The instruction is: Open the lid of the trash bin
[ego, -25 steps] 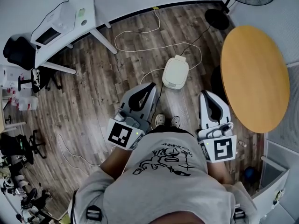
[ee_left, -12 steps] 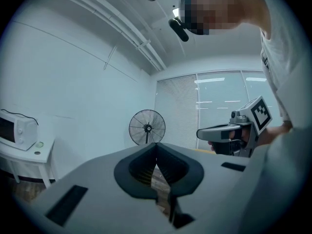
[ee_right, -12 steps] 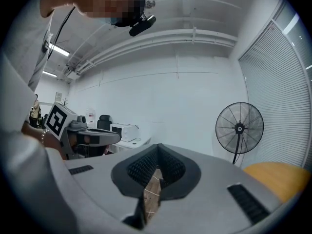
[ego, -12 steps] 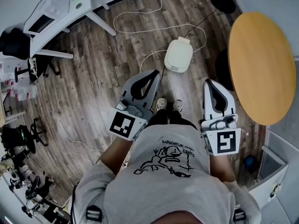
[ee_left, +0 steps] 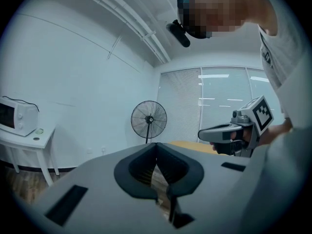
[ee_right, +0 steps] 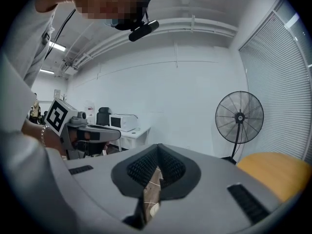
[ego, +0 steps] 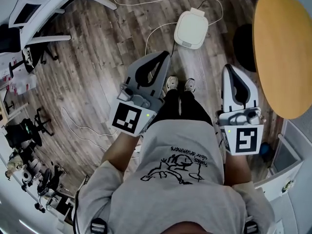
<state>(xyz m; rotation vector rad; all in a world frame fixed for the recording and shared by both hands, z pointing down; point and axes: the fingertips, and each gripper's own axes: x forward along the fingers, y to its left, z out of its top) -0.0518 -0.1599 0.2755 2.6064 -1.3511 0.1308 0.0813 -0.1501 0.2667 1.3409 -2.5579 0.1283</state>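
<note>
The trash bin (ego: pixel 191 29), a cream-white box with rounded corners and its lid down, stands on the wooden floor just ahead of my feet (ego: pixel 178 85). My left gripper (ego: pixel 165 57) is held in front of my body, pointing toward the bin and still apart from it, nearer me and to its left. Its jaws are shut and empty (ee_left: pixel 156 145). My right gripper (ego: pixel 229 68) is held parallel at the right, also short of the bin, jaws shut with nothing in them (ee_right: pixel 158 146). Each gripper view shows the other gripper beside it.
A round wooden table (ego: pixel 285 48) stands close at the right. White cables (ego: pixel 146 38) loop over the floor around the bin. A white desk (ego: pixel 44 4) with a microwave is at the far left, and a standing fan (ee_left: pixel 148 120) stands by the wall.
Both grippers have sunk lower, side by side, still shut. In the head view the bin, table and desk have slid toward the top of the picture.
</note>
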